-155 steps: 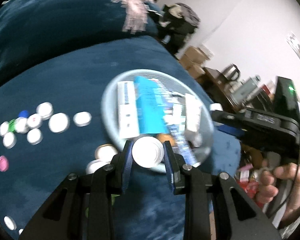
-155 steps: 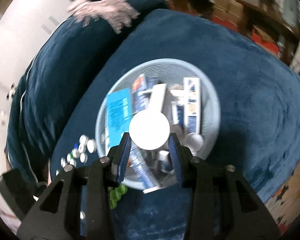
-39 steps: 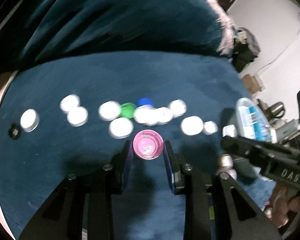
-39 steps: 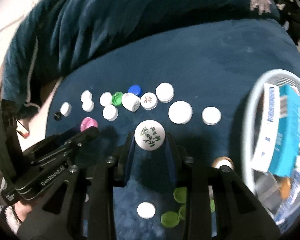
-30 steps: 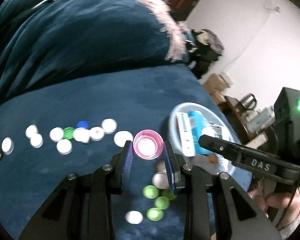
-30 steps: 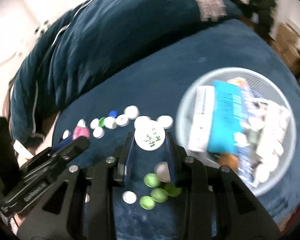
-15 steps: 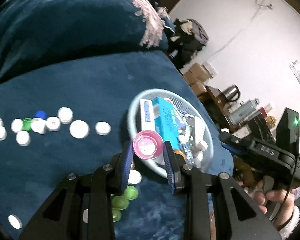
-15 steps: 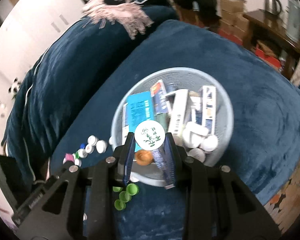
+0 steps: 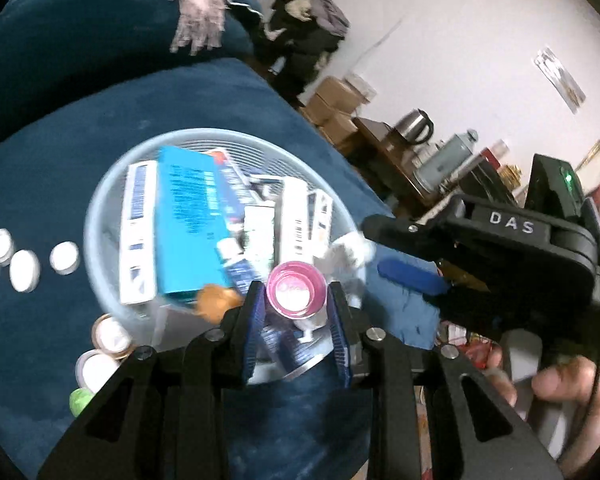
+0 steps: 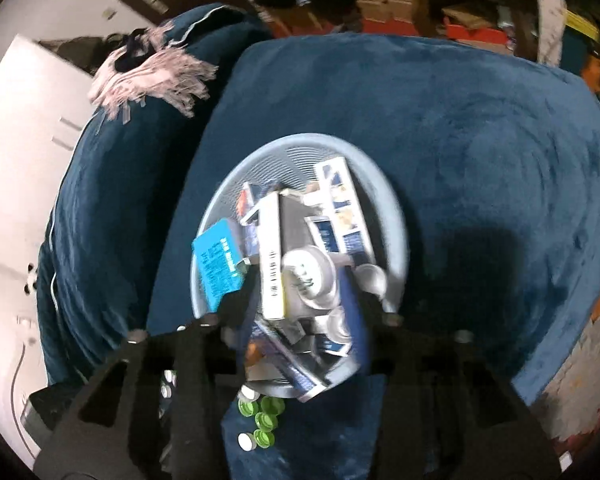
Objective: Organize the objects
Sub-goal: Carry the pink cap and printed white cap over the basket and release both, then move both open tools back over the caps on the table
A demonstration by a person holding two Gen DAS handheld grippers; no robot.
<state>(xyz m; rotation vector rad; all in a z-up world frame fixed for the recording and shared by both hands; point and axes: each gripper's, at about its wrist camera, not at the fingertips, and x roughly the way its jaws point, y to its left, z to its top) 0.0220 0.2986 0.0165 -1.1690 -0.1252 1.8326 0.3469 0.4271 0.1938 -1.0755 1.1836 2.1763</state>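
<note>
Both tongs open over the basket (image 9: 100, 216): left tongs (image 9: 298, 308) free the pink cap (image 9: 297, 294), mouth facing the camera; right tongs (image 10: 306, 300) release the white cap (image 10: 308, 280).

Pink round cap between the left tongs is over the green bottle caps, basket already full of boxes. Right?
Not quite. The left wrist view shows the pink round cap over the pale blue round mesh basket, not over the green caps; the basket does hold boxes.

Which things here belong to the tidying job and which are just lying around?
Job: pink cap, printed white cap, basket, loose white caps, green caps.
Lying about: kettle, cardboard boxes, fringed scarf.
</note>
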